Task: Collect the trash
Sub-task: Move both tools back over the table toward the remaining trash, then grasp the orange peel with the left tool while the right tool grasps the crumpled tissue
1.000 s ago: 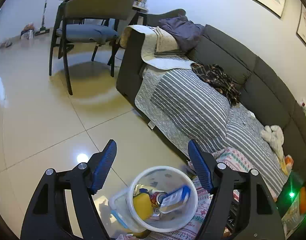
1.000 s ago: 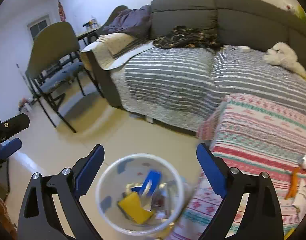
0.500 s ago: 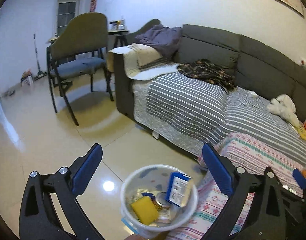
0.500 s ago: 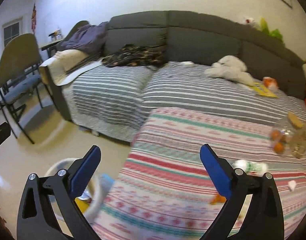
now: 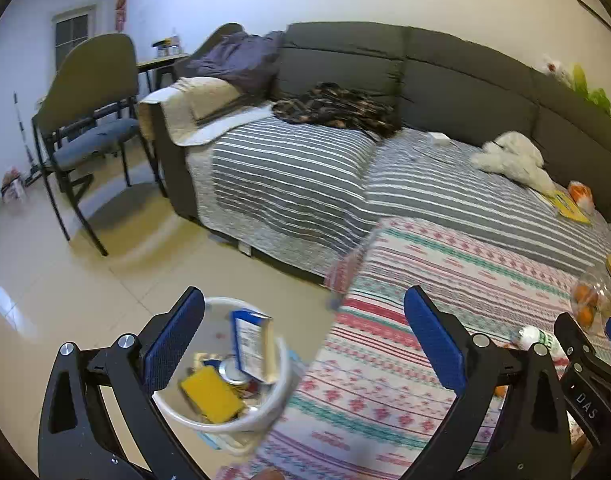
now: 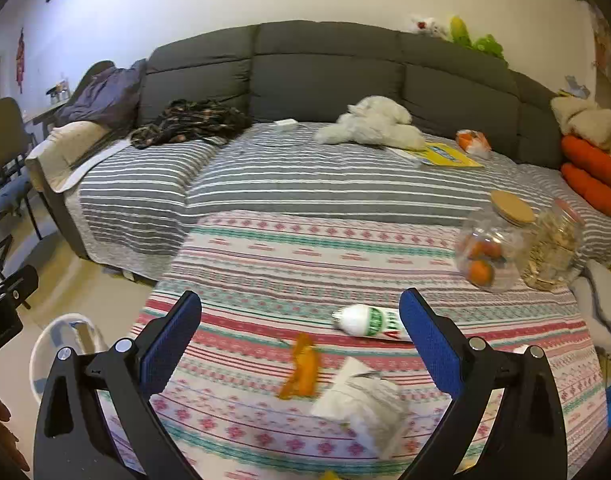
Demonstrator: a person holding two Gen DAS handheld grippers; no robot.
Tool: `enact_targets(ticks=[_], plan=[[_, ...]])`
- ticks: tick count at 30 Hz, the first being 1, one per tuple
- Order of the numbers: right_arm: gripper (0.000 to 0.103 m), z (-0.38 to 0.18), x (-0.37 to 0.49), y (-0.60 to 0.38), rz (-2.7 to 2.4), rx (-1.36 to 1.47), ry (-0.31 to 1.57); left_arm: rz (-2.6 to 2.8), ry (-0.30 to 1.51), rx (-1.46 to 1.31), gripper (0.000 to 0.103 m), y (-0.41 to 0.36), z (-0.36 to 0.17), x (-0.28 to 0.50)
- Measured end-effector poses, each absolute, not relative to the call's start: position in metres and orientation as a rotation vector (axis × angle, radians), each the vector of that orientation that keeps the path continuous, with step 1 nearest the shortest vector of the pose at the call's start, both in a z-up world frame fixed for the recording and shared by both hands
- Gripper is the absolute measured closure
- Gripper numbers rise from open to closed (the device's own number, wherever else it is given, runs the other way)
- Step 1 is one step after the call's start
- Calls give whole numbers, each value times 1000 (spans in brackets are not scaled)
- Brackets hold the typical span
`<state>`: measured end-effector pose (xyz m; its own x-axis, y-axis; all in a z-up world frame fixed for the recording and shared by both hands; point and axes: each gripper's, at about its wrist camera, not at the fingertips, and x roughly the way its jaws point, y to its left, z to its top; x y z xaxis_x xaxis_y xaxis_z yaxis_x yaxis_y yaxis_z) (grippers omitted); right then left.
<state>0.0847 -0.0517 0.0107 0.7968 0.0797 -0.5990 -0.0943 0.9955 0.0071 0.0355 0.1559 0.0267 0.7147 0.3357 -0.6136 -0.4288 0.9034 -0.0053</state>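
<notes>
A white trash bucket [image 5: 273,412] stands on the floor beside the patterned table cloth [image 5: 445,280]; it holds a yellow sponge [image 5: 211,394], a blue-and-white carton [image 5: 252,346] and a can. My left gripper [image 5: 305,332] hangs open above the bucket's right rim, empty. On the cloth lie a white-and-green tube [image 6: 369,321], an orange wrapper [image 6: 301,368] and a crumpled white tissue [image 6: 361,400]. My right gripper [image 6: 301,334] is open over the cloth, with the wrapper and tissue between and below its fingers, untouched. The bucket [image 6: 45,344] shows at the lower left of the right wrist view.
Two clear jars [image 6: 493,244] with oranges and snacks stand at the cloth's right. Behind is a grey sofa [image 6: 325,80] with a striped cover, a white plush toy [image 6: 373,124], dark clothes [image 6: 189,120] and a yellow book [image 6: 445,155]. A chair [image 5: 93,120] stands on the tiled floor.
Both views have swung right, from above the bucket toward the patterned cloth. The left jaws widened early on. The tube, wrapper and tissue have come into the right wrist view.
</notes>
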Motion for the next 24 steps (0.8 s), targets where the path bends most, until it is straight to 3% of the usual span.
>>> enact_targets(ticks=[12, 24], plan=[[7, -9, 88, -126, -37, -50, 660, 279, 733, -110, 7, 77, 1, 75], [7, -39, 95, -213, -116, 1, 835, 135, 931, -70, 7, 18, -53, 116]])
